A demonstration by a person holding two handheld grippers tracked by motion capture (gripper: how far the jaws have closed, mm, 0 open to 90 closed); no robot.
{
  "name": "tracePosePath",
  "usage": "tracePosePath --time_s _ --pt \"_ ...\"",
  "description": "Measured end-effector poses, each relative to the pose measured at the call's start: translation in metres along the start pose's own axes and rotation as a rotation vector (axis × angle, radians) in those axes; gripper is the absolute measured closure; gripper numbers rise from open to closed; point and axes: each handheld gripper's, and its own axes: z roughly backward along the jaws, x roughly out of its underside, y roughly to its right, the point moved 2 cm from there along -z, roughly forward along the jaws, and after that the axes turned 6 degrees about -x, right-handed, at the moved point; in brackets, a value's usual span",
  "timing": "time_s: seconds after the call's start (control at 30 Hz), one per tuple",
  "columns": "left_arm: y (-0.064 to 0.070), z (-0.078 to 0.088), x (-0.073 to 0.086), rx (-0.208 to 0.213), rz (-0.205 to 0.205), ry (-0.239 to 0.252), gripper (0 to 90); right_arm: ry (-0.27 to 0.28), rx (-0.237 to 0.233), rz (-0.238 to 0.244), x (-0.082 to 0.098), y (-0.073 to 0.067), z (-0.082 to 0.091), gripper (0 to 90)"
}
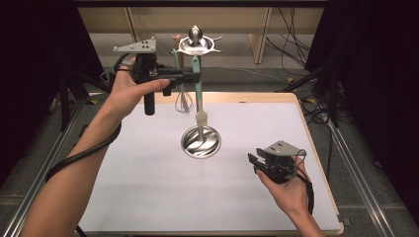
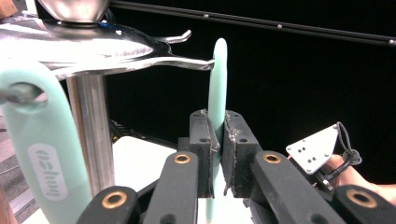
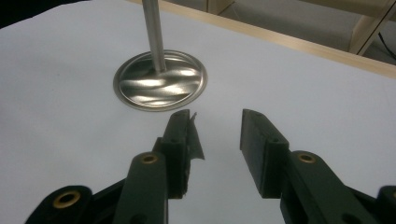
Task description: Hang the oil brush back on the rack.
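Left gripper (image 2: 217, 154) jaws clamped on slim mint-green silicone utensil handle (image 2: 217, 79), beside chrome rack hook (image 2: 187, 63). Right gripper (image 3: 217, 140) agape, nothing held, near round steel base (image 3: 159, 80).

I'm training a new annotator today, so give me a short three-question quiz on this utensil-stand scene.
1. True or false: the left hand-held gripper is shut on the mint-green utensil handle.
2. Multiple choice: the right hand-held gripper is (a) clamped on the whisk, (b) open above the white table cover, (c) gripping the stand's pole.
3. Fill in: the stand's round base rests on the ______.

Key: 1 true; 2 b; 3 white table cover.
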Motion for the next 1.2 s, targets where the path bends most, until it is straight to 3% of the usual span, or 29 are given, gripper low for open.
tracePosePath --time_s 0.13,0.17,0.27,0.33,0.43,0.5,0.53,0.57,0.67,0.7,0.83,0.93,1.2 --pt "-0.002 -0.001 0.000 0.012 0.014 0.008 81.8 -0.003 -0.003 0.000 0.000 0.000 0.000 63.9" --pt "-0.003 0.000 0.000 0.015 0.019 0.007 81.8 0.003 0.010 0.030 -0.001 0.002 0.000 63.9" --pt "-0.005 0.000 0.001 0.021 0.041 0.010 81.4 0.025 0.009 0.014 0.000 0.000 -0.002 63.8" --pt "-0.006 0.001 0.002 0.020 0.063 0.010 81.4 0.006 0.007 -0.004 0.001 -0.001 -0.001 63.9" --pt "-0.009 0.002 0.002 0.013 0.084 0.016 81.4 0.027 0.016 0.012 0.001 0.001 -0.002 63.8" --pt "-0.011 0.002 0.003 -0.004 0.089 0.019 81.2 0.019 0.008 -0.027 0.001 -0.002 -0.002 63.9" --pt "-0.011 0.002 0.003 -0.004 0.089 0.019 81.1 0.029 0.016 -0.009 0.000 -0.001 -0.002 63.9" --pt "-0.011 0.001 0.004 -0.005 0.088 0.019 81.0 0.000 0.002 -0.003 0.000 0.000 0.000 63.8" --pt "-0.011 0.000 0.004 0.007 0.086 0.024 80.5 0.025 0.007 -0.020 0.001 -0.002 -0.002 63.9" --pt "-0.011 0.000 0.004 -0.017 0.080 0.027 80.0 0.025 0.016 -0.002 0.001 -0.001 -0.002 63.8" --pt "-0.011 -0.001 0.004 -0.021 0.067 0.029 79.6 0.017 0.009 -0.015 0.001 -0.001 -0.001 63.8" --pt "-0.010 -0.001 0.005 -0.028 0.062 0.032 79.3 0.017 0.016 0.008 0.001 0.001 0.000 63.8" --pt "-0.002 0.006 0.011 -0.121 0.001 0.055 72.9 -0.002 0.019 0.023 0.003 0.005 0.001 63.6"
